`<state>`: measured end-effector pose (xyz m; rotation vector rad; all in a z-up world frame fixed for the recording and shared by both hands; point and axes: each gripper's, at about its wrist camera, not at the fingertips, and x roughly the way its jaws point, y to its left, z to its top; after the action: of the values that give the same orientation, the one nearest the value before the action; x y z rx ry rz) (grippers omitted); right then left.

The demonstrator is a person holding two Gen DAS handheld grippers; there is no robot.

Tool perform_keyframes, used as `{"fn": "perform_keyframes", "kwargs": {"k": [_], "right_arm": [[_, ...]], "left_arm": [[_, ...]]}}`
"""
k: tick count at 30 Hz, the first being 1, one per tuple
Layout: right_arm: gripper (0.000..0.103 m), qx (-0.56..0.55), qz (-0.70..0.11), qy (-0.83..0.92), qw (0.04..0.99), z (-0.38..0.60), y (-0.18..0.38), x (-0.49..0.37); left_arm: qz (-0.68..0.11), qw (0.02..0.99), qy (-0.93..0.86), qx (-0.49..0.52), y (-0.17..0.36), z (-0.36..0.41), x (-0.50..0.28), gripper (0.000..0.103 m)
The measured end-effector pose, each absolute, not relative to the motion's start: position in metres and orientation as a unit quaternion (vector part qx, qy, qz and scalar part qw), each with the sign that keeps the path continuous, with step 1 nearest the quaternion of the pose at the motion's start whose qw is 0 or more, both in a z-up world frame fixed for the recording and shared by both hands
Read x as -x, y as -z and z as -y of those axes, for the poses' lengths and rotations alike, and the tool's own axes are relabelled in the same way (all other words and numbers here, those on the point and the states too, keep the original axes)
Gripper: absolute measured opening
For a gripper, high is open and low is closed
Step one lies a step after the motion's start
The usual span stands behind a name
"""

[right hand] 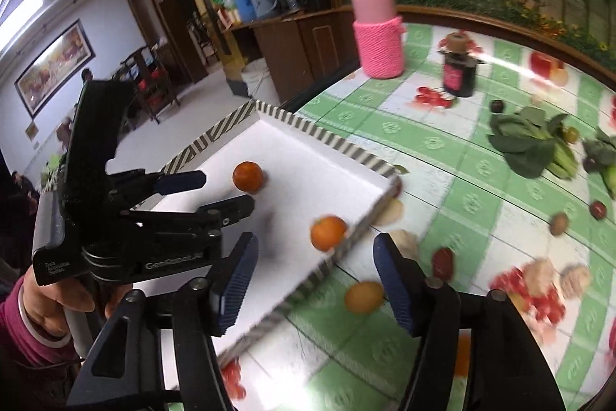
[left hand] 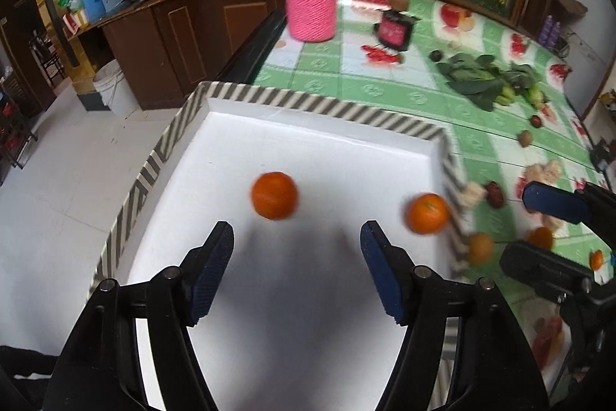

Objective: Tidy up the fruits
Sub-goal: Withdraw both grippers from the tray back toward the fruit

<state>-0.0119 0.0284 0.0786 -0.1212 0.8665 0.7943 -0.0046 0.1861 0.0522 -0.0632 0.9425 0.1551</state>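
Orange tangerines, two [left hand: 274, 195] [left hand: 427, 213] in white tray [left hand: 308, 149]; left tool [left hand: 296, 249], right tool [right hand: 315, 264], both released, empty

The orange [left hand: 427, 213] by the tray's right wall is smeared with blur. Small fruits [left hand: 539, 237] at the right edge are fuzzy blobs. The yellow fruit [right hand: 364, 296] low in the right view is blurry too.

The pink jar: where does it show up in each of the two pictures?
Left wrist view: the pink jar stands top centre, on the table's far edge beyond the tray.
Right wrist view: the pink jar is upper right of centre, again beyond the tray.
Shared landmark: the small dark jar to its right.
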Motion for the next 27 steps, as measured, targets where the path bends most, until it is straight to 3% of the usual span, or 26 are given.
{"fn": "perform_keyframes", "kwargs": {"k": [5,27], "right_arm": [[0.073,0.034,-0.395,-0.356,0.846,0.008,-0.088,0.026],[0.073,0.045,-0.437,-0.263,0.859,0.110,-0.045,0.043]], "left_arm": [[-0.441,0.896,-0.044,0.030,-0.061,-0.163,0.020,0.068],[-0.471,0.878,0.089,-0.006,-0.036,-0.050,0.045,0.068]]}}
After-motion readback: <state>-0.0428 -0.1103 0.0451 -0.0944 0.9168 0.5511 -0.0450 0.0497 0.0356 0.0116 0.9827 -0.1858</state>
